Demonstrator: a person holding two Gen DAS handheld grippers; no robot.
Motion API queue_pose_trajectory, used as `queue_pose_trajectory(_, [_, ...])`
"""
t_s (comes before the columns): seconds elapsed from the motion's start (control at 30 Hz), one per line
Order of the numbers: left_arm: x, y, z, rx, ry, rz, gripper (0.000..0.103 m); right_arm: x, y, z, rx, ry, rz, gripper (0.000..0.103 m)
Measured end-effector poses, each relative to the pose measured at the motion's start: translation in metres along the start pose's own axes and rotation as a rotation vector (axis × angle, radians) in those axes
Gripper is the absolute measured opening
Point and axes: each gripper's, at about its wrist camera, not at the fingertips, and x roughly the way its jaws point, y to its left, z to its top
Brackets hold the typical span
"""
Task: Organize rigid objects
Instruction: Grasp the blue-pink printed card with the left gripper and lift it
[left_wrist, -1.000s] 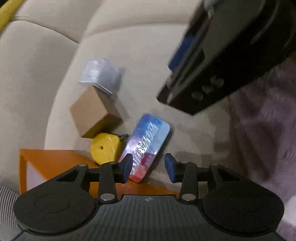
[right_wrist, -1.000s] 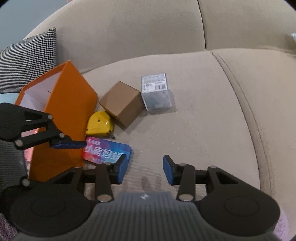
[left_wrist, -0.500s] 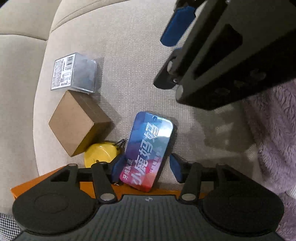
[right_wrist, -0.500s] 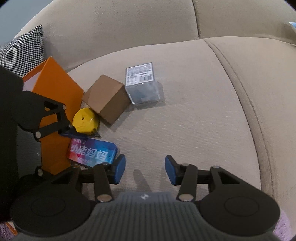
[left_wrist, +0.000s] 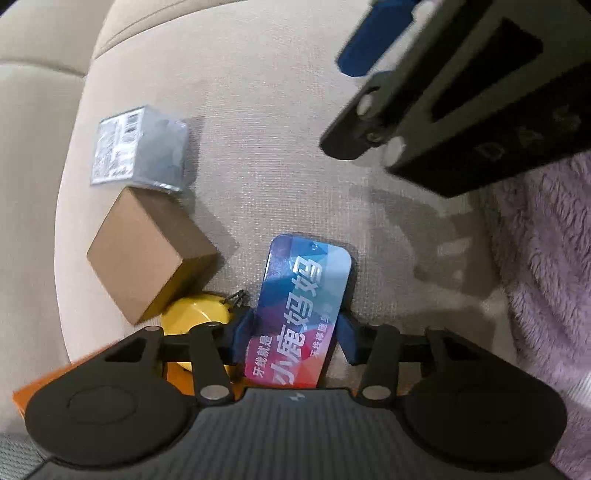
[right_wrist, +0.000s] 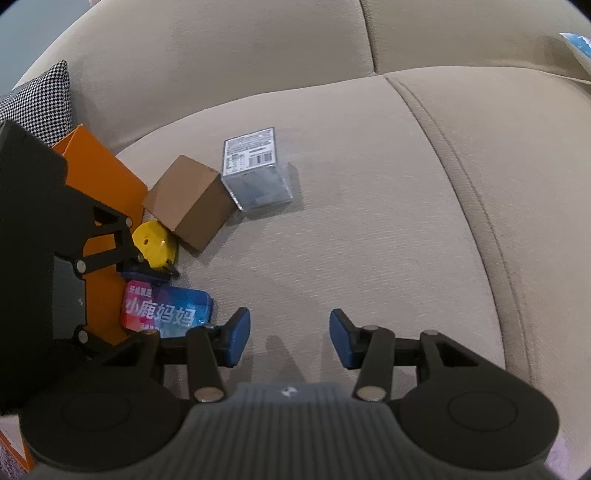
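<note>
Left wrist view: left tongs (left_wrist: 293, 334) point steeply down at a sofa seat (left_wrist: 280, 147), straddling the near end of a blue-and-red tin (left_wrist: 301, 314).
Left tongs: jaws closing, the tin between them; a sliver of gap shows at the right pad, so no firm grip is visible.
Tin: flat on the seat, Chinese lettering up, just beside a yellow tape measure (left_wrist: 195, 314).
Other items: a brown box (left_wrist: 147, 254) touches the tape measure; a clear case (left_wrist: 140, 147) sits just behind the box.
Orange box (right_wrist: 107, 184): at the seat's left end, beside a checked cushion (right_wrist: 40, 99).
Right tongs (right_wrist: 290, 339): released, empty, above bare seat near the tin.
Lower right: purple fleece (left_wrist: 546, 258).
</note>
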Motion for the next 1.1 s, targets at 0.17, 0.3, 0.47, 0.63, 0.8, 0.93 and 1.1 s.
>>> queue_pose_trajectory(0.17, [-0.009, 0.015, -0.009, -0.138, -0.086, -0.041, 0.053, -0.005, 0.006, 0.0, -0.021, -0.007, 0.005, 0.05])
queue_pose_trajectory(0.3, [-0.013, 0.018, -0.017, -0.187, -0.127, -0.061, 0.052, -0.007, 0.01, -0.001, -0.042, -0.001, 0.021, 0.049])
queue_pose_trajectory(0.47, [-0.029, 0.031, -0.037, -0.369, -0.223, -0.116, 0.052, -0.014, 0.005, 0.003, -0.034, -0.013, 0.035, 0.049])
queue_pose_trajectory(0.63, [-0.047, 0.043, -0.058, -0.541, -0.316, -0.159, 0.052, -0.02, 0.004, 0.011, -0.026, -0.024, 0.053, 0.049])
queue_pose_trajectory(0.8, [-0.078, 0.047, -0.077, -0.67, -0.392, -0.184, 0.051, -0.024, 0.012, 0.02, -0.065, -0.029, 0.063, 0.049])
queue_pose_trajectory(0.93, [-0.106, 0.059, -0.089, -0.749, -0.442, -0.188, 0.051, -0.032, 0.021, 0.027, -0.085, -0.04, 0.09, 0.049])
queue_pose_trajectory(1.1, [-0.134, 0.071, -0.119, -0.848, -0.501, -0.189, 0.051, -0.034, 0.035, 0.034, -0.094, -0.031, 0.16, 0.049])
